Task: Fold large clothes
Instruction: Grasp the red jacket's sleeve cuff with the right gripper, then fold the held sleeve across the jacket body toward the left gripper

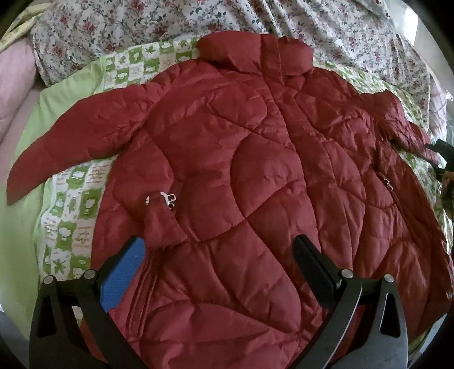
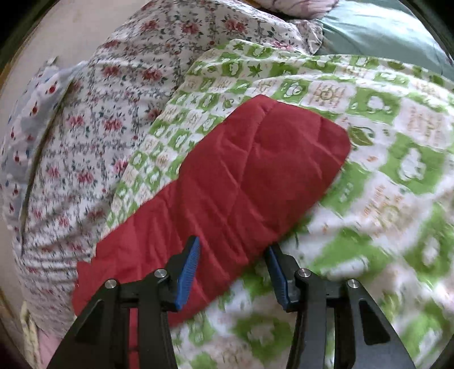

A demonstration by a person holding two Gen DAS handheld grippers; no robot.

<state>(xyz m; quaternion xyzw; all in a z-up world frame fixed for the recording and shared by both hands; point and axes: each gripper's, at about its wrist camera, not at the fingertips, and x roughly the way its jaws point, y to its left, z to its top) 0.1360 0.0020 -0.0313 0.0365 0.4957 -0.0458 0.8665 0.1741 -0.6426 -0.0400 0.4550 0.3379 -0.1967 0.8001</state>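
Note:
A dark red quilted jacket (image 1: pixel 255 170) lies spread front-up on the bed, collar at the far side and both sleeves out to the sides. My left gripper (image 1: pixel 221 249) is open wide just over the jacket's lower front, beside a small pocket flap with a metal zip pull (image 1: pixel 167 198). In the right wrist view the jacket's sleeve (image 2: pixel 241 176) runs diagonally across the quilt, its cuff end far right. My right gripper (image 2: pixel 232 269) straddles the sleeve with blue pads (image 2: pixel 188 269) on either side, and no pinch in the fabric shows.
A green-and-white patterned quilt (image 2: pixel 383 142) lies under the jacket. A floral sheet (image 1: pixel 312 20) is bunched at the far side, and it also shows as floral sheet (image 2: pixel 99 99) left of the sleeve. A pink pillow (image 1: pixel 14 73) sits far left.

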